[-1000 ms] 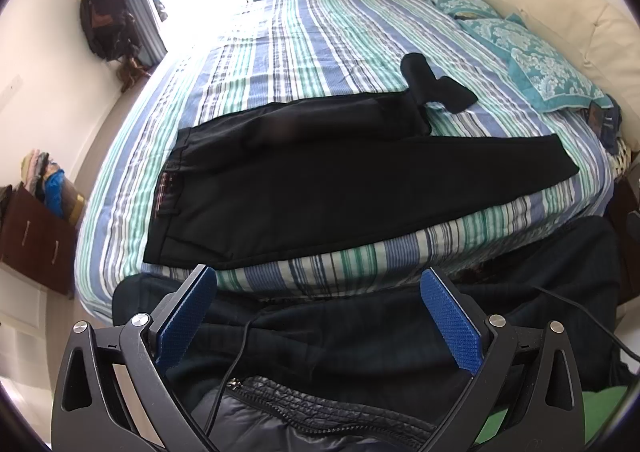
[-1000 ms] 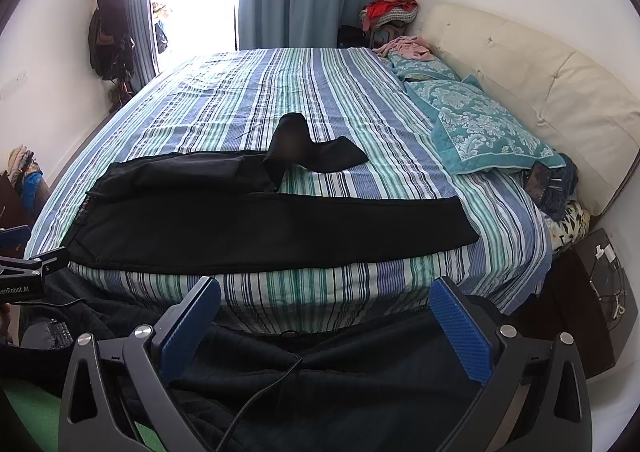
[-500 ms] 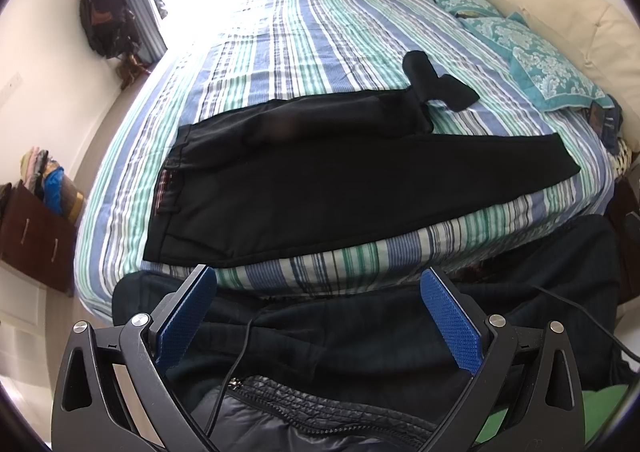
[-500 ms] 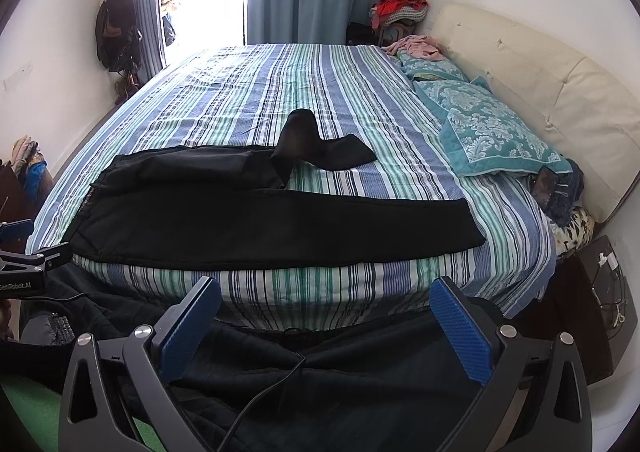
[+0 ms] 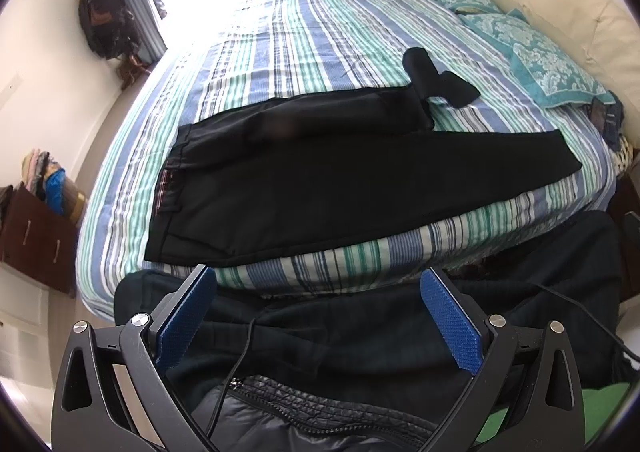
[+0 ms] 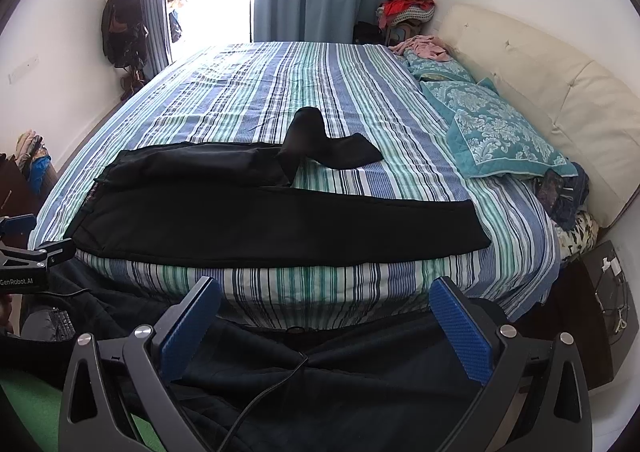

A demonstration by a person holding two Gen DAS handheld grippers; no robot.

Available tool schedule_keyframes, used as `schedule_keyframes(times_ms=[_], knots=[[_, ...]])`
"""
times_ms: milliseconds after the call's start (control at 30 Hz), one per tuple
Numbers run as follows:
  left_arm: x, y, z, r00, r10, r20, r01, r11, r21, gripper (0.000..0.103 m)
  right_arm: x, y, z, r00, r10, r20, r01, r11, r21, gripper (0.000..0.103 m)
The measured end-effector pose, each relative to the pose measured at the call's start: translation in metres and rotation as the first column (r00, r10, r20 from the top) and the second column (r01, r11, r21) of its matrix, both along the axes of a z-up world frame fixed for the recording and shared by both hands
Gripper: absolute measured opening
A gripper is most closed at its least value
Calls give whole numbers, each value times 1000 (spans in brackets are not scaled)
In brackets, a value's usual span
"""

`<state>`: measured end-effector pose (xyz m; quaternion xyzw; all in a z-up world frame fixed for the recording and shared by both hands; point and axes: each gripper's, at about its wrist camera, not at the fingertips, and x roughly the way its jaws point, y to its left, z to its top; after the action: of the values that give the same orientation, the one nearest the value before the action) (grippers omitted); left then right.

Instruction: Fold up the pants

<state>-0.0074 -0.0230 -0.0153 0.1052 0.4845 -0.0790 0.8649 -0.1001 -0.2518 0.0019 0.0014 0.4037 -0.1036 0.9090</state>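
Black pants (image 5: pixel 320 175) (image 6: pixel 256 219) lie across the near part of a striped bed (image 5: pixel 300 31) (image 6: pixel 280 91), waistband to the left. The near leg lies straight out to the right; the far leg is bent, its cuff twisted up at the middle of the bed. My left gripper (image 5: pixel 318 280) hangs open before the bed's front edge, below the waist end, holding nothing. My right gripper (image 6: pixel 326 290) is open too, in front of the bed edge under the near leg. The left gripper (image 6: pixel 24 244) also shows at the left edge of the right wrist view.
Teal pillows (image 6: pixel 492 131) and a cream headboard (image 6: pixel 540 83) line the bed's right side. Clothes lie at the far right corner (image 6: pixel 420 45). A dark dresser (image 5: pixel 32 236) stands left, a black box (image 6: pixel 604 312) at the right. The person's dark jacket (image 5: pixel 320 404) and a cable fill the foreground.
Both views have drifted slightly; the right gripper has tipped or risen a little, so the bed sits lower in its view. The pants have not moved. Both grippers stay open.
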Motion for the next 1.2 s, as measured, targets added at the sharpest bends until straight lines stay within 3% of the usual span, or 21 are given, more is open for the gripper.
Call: schedule_keyframes(times_ms=[433,667,900,1067,1200], knots=[[2,5,-2,1000,12,-6,-12,1000,0,102,5,8,-7,999,30,-23,-30,1000,-7,103],[15,14,13,998,33,47,-29,995,-92,102,16,16,-1,996,88,31,-87,995,-43,103],[43,18,30,991,90,96,-73,984,-163,102,47,16,9,979,155,131,-160,987,33,103],[50,10,35,987,99,125,-74,980,-187,102,64,22,7,971,193,143,-207,974,87,103],[50,-2,25,993,67,102,-49,984,-174,102,67,19,-2,975,190,118,-203,974,105,103]])
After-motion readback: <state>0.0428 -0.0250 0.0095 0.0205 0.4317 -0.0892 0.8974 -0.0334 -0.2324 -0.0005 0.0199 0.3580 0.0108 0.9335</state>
